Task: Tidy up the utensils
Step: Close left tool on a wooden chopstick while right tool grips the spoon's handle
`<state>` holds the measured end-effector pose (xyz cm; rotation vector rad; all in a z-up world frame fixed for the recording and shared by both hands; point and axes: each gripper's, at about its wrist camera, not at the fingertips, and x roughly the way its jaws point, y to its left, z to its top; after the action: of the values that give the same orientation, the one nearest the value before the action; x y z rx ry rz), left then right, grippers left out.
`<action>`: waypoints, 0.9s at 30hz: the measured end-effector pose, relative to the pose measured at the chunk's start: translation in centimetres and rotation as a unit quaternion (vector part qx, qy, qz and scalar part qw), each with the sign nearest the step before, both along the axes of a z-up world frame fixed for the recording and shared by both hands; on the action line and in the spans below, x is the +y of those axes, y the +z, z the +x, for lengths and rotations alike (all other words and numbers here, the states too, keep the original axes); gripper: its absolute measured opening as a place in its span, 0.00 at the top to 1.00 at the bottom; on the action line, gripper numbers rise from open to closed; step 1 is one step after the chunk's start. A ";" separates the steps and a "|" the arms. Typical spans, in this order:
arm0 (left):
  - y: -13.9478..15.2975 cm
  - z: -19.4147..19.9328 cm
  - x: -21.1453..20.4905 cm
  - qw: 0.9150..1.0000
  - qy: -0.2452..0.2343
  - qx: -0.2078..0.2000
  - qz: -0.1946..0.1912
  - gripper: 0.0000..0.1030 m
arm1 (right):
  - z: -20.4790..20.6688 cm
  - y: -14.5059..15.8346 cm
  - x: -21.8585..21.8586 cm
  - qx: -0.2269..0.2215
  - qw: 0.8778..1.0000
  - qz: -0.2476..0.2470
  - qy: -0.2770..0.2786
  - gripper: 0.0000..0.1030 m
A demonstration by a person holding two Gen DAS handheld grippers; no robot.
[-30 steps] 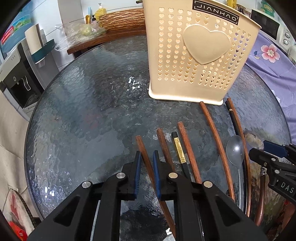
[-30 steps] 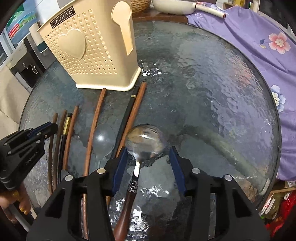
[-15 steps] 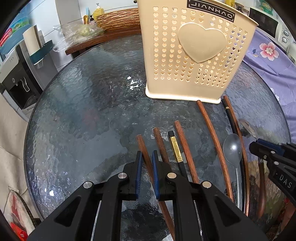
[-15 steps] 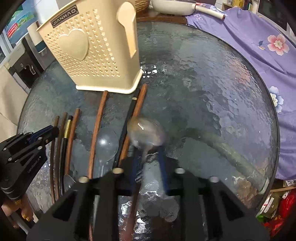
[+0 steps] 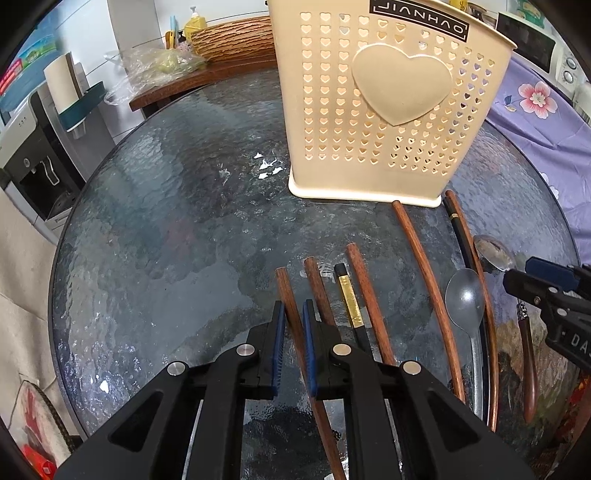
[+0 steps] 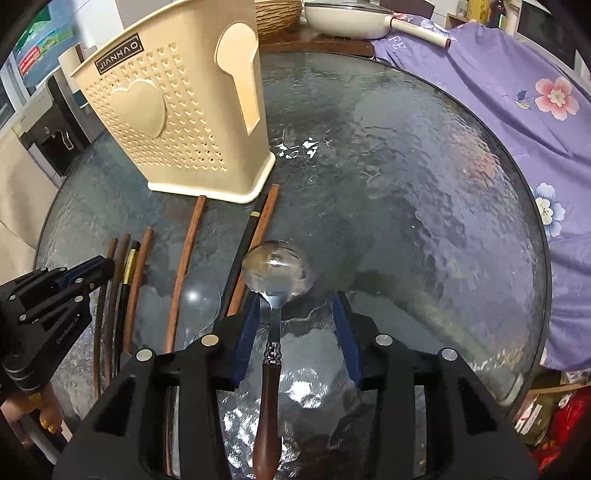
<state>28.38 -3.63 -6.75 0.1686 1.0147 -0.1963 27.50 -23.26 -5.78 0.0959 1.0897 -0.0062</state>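
Note:
My left gripper (image 5: pixel 293 306) is shut on the leftmost wooden chopstick (image 5: pixel 286 291), which lies on the glass table (image 5: pixel 166 240) beside several other chopsticks (image 5: pixel 364 291). A metal spoon with a wooden handle (image 6: pixel 275 266) lies between the fingers of my right gripper (image 6: pixel 295 299), close to the left pad. The jaws are opening and the pads do not press on it. A clear plastic spoon (image 6: pixel 199 291) rests to its left. The cream perforated utensil holder (image 5: pixel 388 110) stands upright behind the row.
The round table's rim (image 6: pixel 532 229) curves along the right, with purple flowered cloth (image 6: pixel 535 110) beyond it. A white pan (image 6: pixel 351 18) and a wicker basket (image 5: pixel 236 37) sit on a wooden counter behind. A water dispenser (image 5: pixel 33 147) stands at the left.
The right jaws closed in on the spoon's neck half a second ago and now stand apart again, with the spoon lying between them. The left jaws narrowed onto the chopstick.

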 end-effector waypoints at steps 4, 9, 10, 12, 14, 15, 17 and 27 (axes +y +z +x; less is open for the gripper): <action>0.0 0.0 0.0 1.000 -0.001 0.000 -0.001 0.91 | 1.1 -0.7 -0.1 0.018 1.000 0.017 0.000 0.59; 0.0 0.1 0.0 1.000 -0.003 0.001 -0.002 0.91 | 2.3 -0.7 0.1 0.028 0.999 0.035 -0.001 0.59; 0.0 0.1 0.0 1.000 -0.003 0.001 -0.002 0.91 | 2.7 -0.6 0.2 0.028 0.999 0.028 -0.001 0.59; 0.0 0.1 0.0 1.000 -0.003 0.001 -0.002 0.91 | 3.1 -0.6 0.1 0.027 0.999 0.024 -0.006 0.60; 0.0 0.2 0.0 1.000 -0.003 0.000 -0.002 0.91 | 3.5 -0.6 0.1 0.028 0.999 0.030 -0.011 0.60; 0.0 0.2 0.0 1.000 -0.003 -0.001 -0.002 0.91 | 3.8 -0.6 0.0 0.030 0.999 0.034 -0.013 0.60; 0.0 0.1 0.0 1.000 -0.004 -0.001 -0.002 0.91 | 4.3 -0.5 -0.2 0.032 0.999 0.038 -0.017 0.58; 0.0 0.1 0.0 1.000 0.000 -0.002 -0.002 0.91 | 5.5 -0.6 -0.2 0.027 0.999 0.035 -0.016 0.56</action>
<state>28.48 -3.60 -6.79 0.1663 1.0100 -0.1979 32.99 -23.45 -6.34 0.1767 1.1430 0.0002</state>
